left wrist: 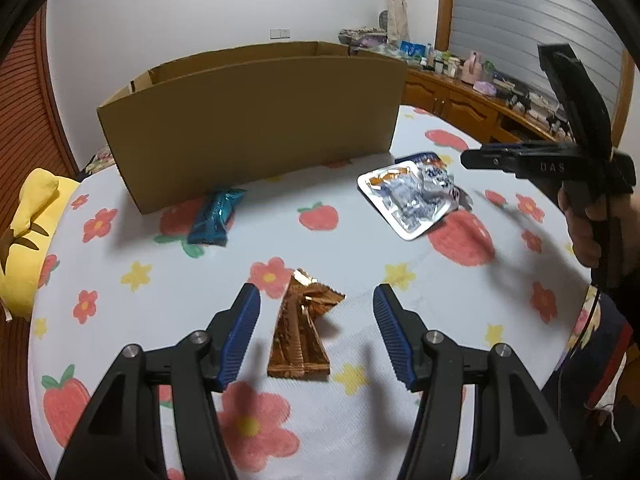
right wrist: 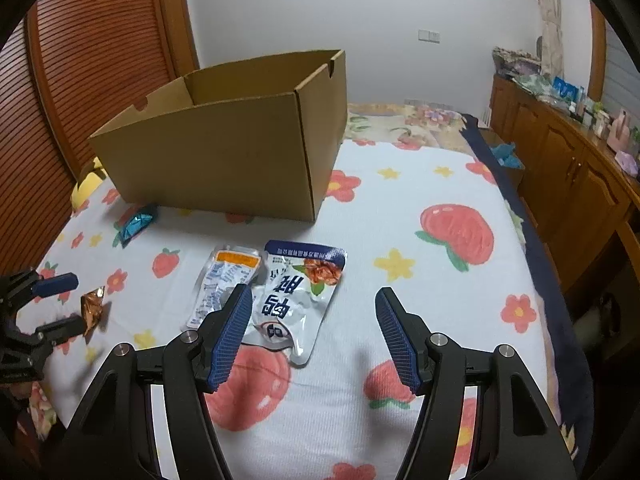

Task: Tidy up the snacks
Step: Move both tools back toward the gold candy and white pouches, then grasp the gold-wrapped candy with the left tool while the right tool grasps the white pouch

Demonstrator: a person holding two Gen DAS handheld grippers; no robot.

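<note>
A: Start at the claws. How do they stand?

B: The left gripper point(left wrist: 317, 334), black with blue ribbed pads, has its jaws apart, with nothing pressed between them. The crinkled copper-orange foil snack packet point(left wrist: 303, 332) lies flat on the cloth in the gap, touching neither pad. The right gripper point(right wrist: 314, 330) is likewise spread and empty; the white plastic pouch with a navy top band and an orange flower print point(right wrist: 298, 300) lies just beyond its left pad, partly under it in the right wrist view.

A: Count the snacks.

B: Four. The copper one; the white pouch; a silvery clear pouch with an orange label point(right wrist: 224, 284) just left of the white one (their edges overlap); and a blue foil packet point(left wrist: 216, 216) farther off to the left, lying close to the box's near wall.

A: And the container?

B: One open brown cardboard box point(right wrist: 224, 148) at the far side, upright, flaps out of the way. What can be seen of its inside is bare cardboard; the floor is hidden.

A: Room to move?

B: The white bedspread printed with strawberries and flowers point(right wrist: 420, 312) is bare across the near right. A yellow cushion point(left wrist: 28, 240) sits off the left edge, and a wooden cabinet point(right wrist: 568, 184) runs along the right.
</note>
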